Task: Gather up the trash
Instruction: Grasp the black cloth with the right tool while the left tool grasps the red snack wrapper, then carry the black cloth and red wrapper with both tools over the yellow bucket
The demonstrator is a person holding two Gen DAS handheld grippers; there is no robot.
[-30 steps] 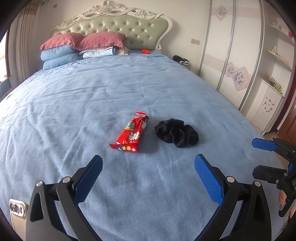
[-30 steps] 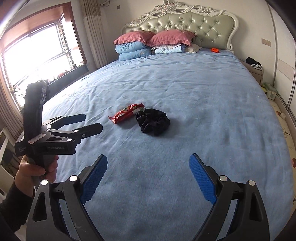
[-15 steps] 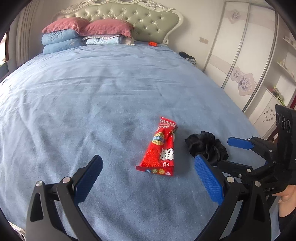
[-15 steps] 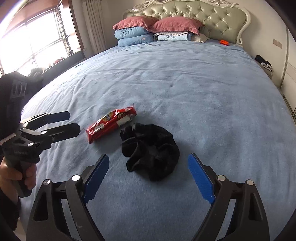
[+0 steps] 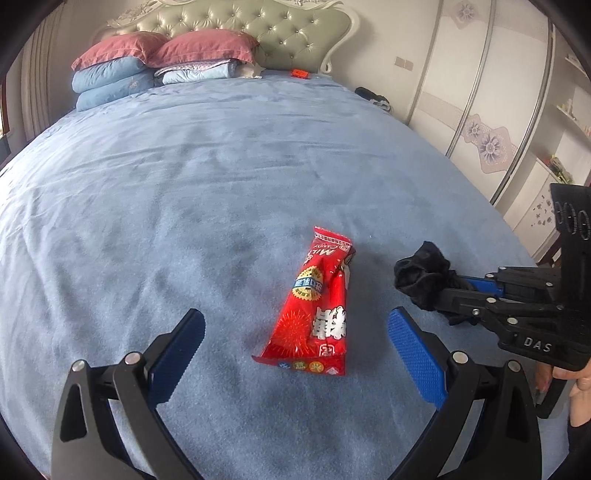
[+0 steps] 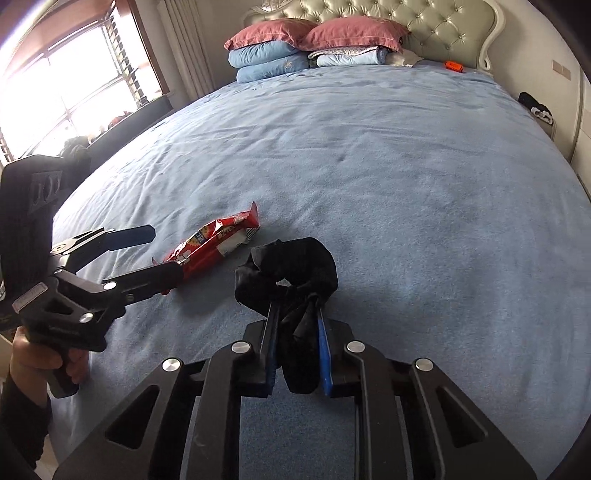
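A red snack wrapper (image 5: 317, 306) lies flat on the blue bedspread (image 5: 184, 192). My left gripper (image 5: 295, 347) is open, and its blue pads stand either side of the wrapper's near end without touching it. My right gripper (image 6: 295, 328) is shut on a crumpled black cloth (image 6: 291, 273), just right of the wrapper (image 6: 214, 247). In the left wrist view the cloth (image 5: 424, 277) shows in the right gripper's fingers (image 5: 476, 291). The left gripper (image 6: 147, 254) also shows in the right wrist view, around the wrapper's end.
Pink and blue pillows (image 5: 122, 70) are stacked by the tufted headboard (image 5: 240, 26). A small orange object (image 5: 300, 74) lies near the headboard. A dark item (image 6: 535, 105) sits on the nightstand. Wardrobe doors (image 5: 480, 92) stand to the right, a window (image 6: 74, 88) to the left.
Both grippers moved forward and down toward the bed. My right gripper went from open over the black cloth to shut on it. The left gripper closed in around the wrapper, still open.
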